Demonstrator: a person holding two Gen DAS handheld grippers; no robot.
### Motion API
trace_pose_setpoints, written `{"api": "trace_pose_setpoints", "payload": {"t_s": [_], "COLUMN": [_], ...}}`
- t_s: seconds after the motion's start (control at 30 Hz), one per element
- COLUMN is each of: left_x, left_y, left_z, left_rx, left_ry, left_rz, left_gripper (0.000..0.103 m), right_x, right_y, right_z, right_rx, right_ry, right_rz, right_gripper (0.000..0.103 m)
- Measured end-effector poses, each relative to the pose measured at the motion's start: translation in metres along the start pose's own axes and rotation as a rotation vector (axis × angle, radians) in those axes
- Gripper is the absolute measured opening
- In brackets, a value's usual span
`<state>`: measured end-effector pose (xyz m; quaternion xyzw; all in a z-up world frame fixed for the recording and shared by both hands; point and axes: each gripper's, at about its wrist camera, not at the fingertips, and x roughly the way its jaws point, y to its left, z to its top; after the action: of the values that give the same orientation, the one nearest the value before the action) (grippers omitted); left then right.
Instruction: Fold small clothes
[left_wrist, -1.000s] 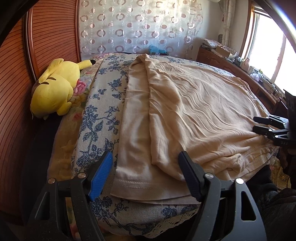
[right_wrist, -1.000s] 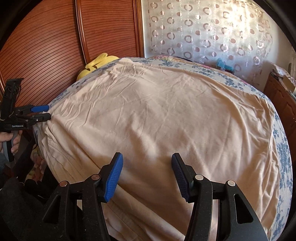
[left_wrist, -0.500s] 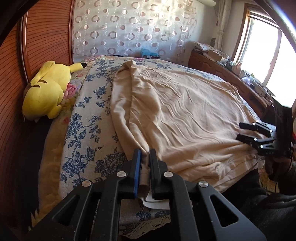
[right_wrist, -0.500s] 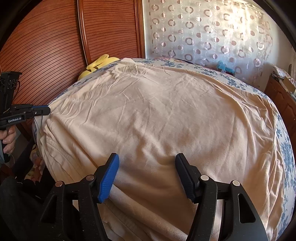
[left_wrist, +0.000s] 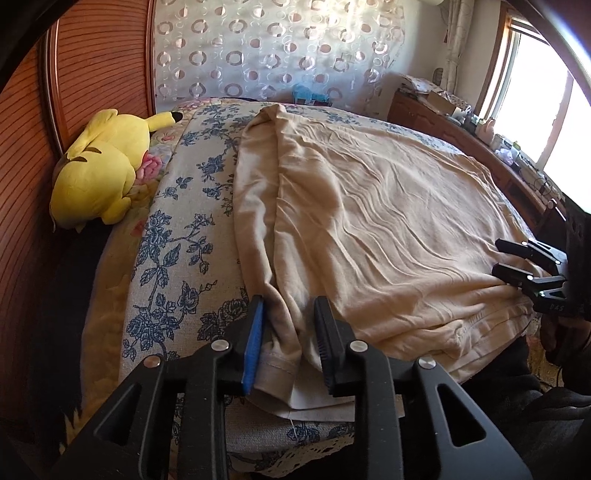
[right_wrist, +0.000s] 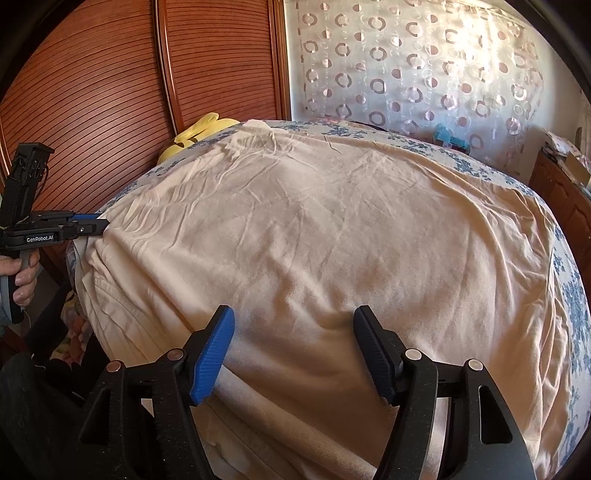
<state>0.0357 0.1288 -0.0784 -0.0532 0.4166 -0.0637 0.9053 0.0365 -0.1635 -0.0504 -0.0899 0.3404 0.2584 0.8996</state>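
Fingers of left gripper parted around a bunched fold of beige garment, not clamped; right gripper wide apart over the near hem, gripping nothing. Garment spread across most of the bed, one side edge folded inward. Likely trouble: closing on too thick a bundle, dragging the floral cover, skewing the fold. Beyond: wood-slat panel, ring-patterned curtain, yellow plush.
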Motion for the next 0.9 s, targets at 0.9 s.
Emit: {"api": "trace_pose_setpoints", "payload": {"t_s": [0.9], "left_x": [-0.009], "left_y": [-0.256], "left_z": [0.145], "left_rx": [0.386], "left_ry": [-0.101], "left_rz": [-0.504], "left_gripper": [0.008], "right_x": [-0.130], "right_y": [-0.122], "right_z": [-0.055], "right_rx": [0.274], "right_ry": [-0.142], "right_rz": [-0.185], "right_gripper": [0.069]}}
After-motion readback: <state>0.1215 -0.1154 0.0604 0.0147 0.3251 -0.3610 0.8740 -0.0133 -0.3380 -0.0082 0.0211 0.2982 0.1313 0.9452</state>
